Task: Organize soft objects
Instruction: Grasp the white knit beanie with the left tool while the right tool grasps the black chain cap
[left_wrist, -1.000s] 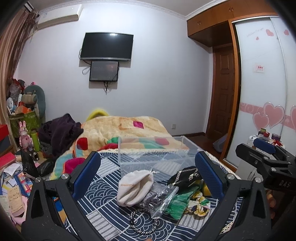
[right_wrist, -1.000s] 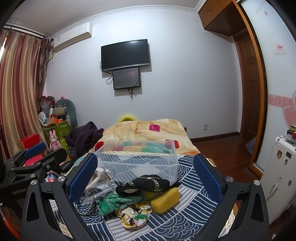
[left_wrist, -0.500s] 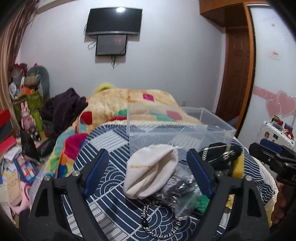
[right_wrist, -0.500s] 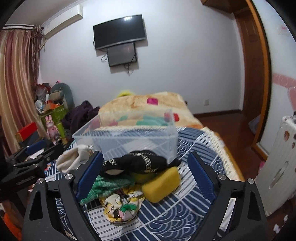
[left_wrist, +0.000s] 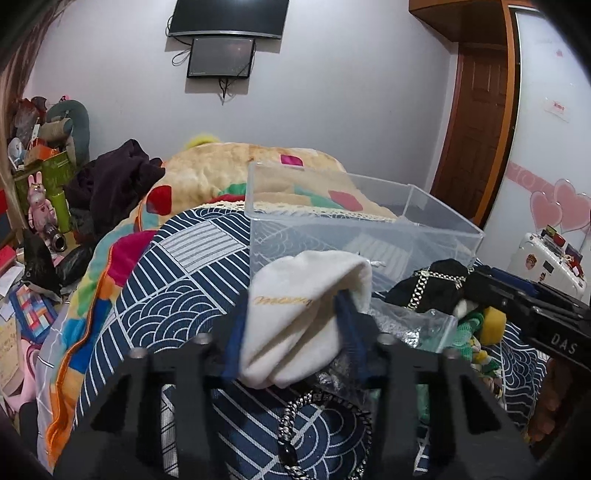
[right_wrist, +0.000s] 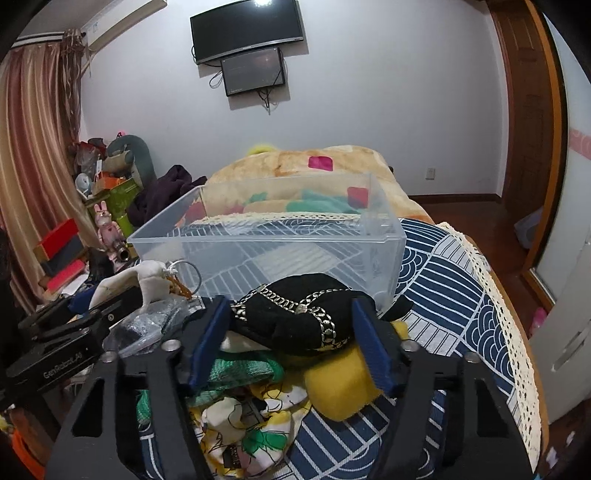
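Note:
A pile of soft things lies on the blue patterned bedspread (left_wrist: 192, 266) in front of a clear plastic bin (left_wrist: 354, 221). My left gripper (left_wrist: 291, 314) is shut on a white cloth pouch (left_wrist: 303, 306) with gold lettering. My right gripper (right_wrist: 291, 325) has its blue pads on both sides of a black pouch with chain trim (right_wrist: 295, 317), touching it. Under the black pouch lie a yellow sponge (right_wrist: 343, 384), green cloth (right_wrist: 240, 373) and a printed yellow cloth (right_wrist: 251, 424). The clear bin also shows in the right wrist view (right_wrist: 266, 240) and holds nothing.
A clear zip bag (left_wrist: 413, 325) and a beaded chain loop (left_wrist: 325, 428) lie by the white pouch. A colourful blanket (left_wrist: 236, 177) and dark clothes (left_wrist: 110, 177) lie behind the bin. Clutter stands at left (left_wrist: 37, 206), a white suitcase (left_wrist: 546, 262) at right.
Both grippers have moved forward and down to the pile. The left one closed on the white pouch. The right one closed in around the black pouch.

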